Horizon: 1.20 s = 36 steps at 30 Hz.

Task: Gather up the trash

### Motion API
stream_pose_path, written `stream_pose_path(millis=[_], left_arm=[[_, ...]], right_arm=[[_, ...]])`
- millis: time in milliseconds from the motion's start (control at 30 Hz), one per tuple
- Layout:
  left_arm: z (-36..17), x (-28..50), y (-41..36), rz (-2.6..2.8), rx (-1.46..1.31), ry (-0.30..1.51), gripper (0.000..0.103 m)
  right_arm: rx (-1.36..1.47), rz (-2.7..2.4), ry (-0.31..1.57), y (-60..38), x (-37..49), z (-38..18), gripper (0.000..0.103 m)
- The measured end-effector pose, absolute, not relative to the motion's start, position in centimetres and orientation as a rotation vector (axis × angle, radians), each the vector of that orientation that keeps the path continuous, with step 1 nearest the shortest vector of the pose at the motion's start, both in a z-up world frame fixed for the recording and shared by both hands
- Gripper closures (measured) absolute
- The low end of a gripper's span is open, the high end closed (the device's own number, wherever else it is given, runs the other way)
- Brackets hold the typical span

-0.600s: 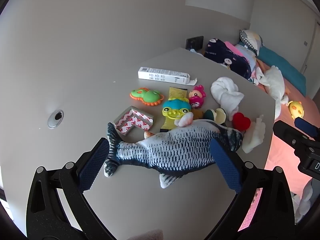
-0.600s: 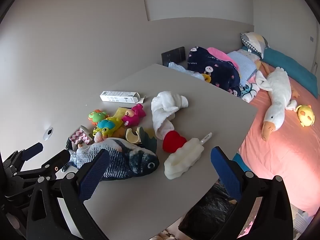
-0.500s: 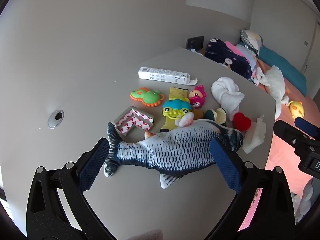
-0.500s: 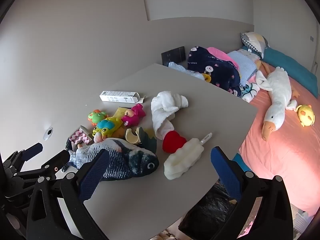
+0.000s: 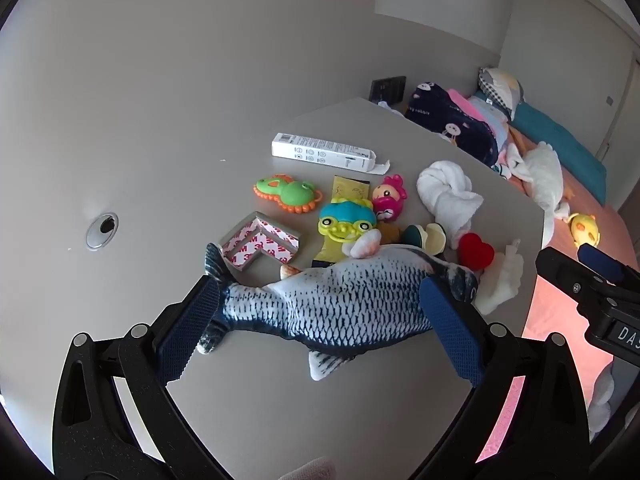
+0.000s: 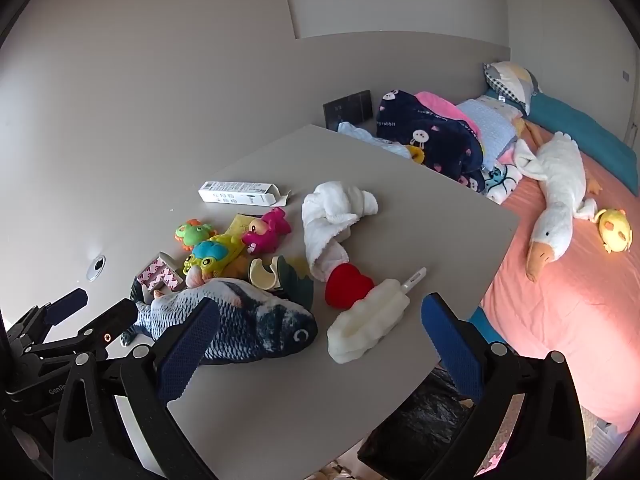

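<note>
On the grey table [image 5: 168,168] lie a white opened carton [image 5: 322,151], an L-shaped corner guard with 3M tape [image 5: 259,244], a yellow packet [image 5: 350,189], several small plastic toys, a plush fish [image 5: 344,304], a white towel [image 5: 448,194], a red heart [image 5: 476,250] and a white brush [image 6: 370,320]. My left gripper [image 5: 320,332] is open, hovering just above and before the fish. My right gripper [image 6: 316,348] is open above the table's front edge, near the fish [image 6: 248,328] and brush. A black trash bag [image 6: 420,432] sits on the floor below the table edge.
A bed with a pink sheet [image 6: 580,312] stands right of the table, holding a goose plush [image 6: 556,208], a yellow chick [image 6: 614,230] and folded blankets [image 6: 432,132]. A round cable grommet [image 5: 102,230] is set in the table at left. A wall runs behind.
Almost nothing; the left wrist view has shifted very slightly. Both grippers stay open and empty.
</note>
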<state>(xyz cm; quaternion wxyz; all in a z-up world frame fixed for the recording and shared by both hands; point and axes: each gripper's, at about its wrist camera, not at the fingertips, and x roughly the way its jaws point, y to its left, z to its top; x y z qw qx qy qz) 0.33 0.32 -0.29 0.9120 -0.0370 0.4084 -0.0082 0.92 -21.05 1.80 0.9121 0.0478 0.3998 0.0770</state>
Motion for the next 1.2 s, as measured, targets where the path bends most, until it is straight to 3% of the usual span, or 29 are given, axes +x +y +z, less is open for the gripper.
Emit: stream_pose_path(millis=[1200], left_arm=[[-0.8, 1.1, -1.2, -0.008, -0.001, 0.853, 0.006]], right_arm=[[0.116, 0.158, 0.840, -22.4, 2.2, 1.4, 0.003]])
